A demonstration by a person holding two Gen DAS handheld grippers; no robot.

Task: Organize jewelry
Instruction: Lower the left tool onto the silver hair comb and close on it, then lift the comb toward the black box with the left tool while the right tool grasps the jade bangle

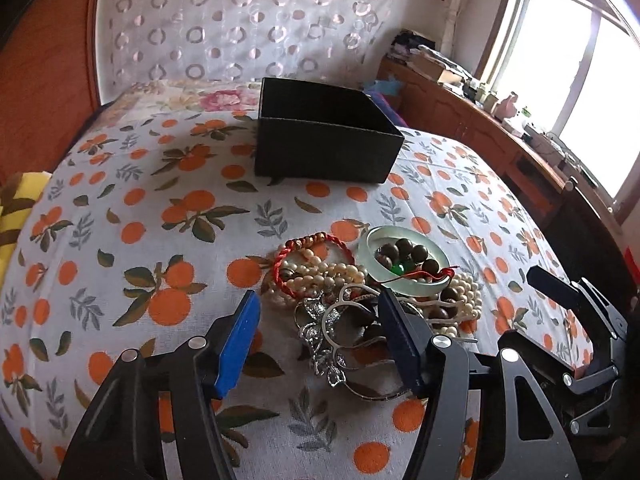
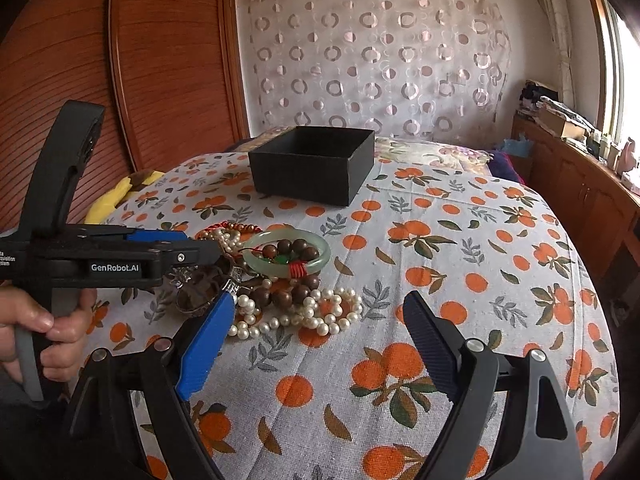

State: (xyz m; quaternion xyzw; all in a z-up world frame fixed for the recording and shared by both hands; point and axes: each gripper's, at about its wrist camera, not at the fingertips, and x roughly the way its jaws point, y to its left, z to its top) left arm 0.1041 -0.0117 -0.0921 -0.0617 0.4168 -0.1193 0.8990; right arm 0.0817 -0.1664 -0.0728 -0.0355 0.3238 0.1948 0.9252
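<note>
A heap of jewelry lies on the orange-print bedsheet point(image 1: 160, 208): a pale jade bangle point(image 1: 404, 260) ringing dark wooden beads point(image 1: 408, 250), a red cord bracelet point(image 1: 316, 246), pearl strands point(image 1: 324, 272) and silver pieces point(image 1: 324, 340). Behind it stands an open black box point(image 1: 324, 136). My left gripper point(image 1: 319, 296) is open and low over the heap's near side, with the silver pieces between its pads. My right gripper point(image 2: 320, 296) is open just short of the pearl strands point(image 2: 320, 312). The right wrist view shows the left gripper point(image 2: 208, 246) from the side, a hand point(image 2: 40, 332) on its handle, and the black box point(image 2: 312, 164).
A yellow cloth point(image 1: 16, 208) lies at the bed's left edge. A wooden cabinet point(image 1: 480, 120) with clutter runs along the right under a window. A wooden wardrobe point(image 2: 160, 80) and a patterned curtain point(image 2: 380, 60) stand behind the bed.
</note>
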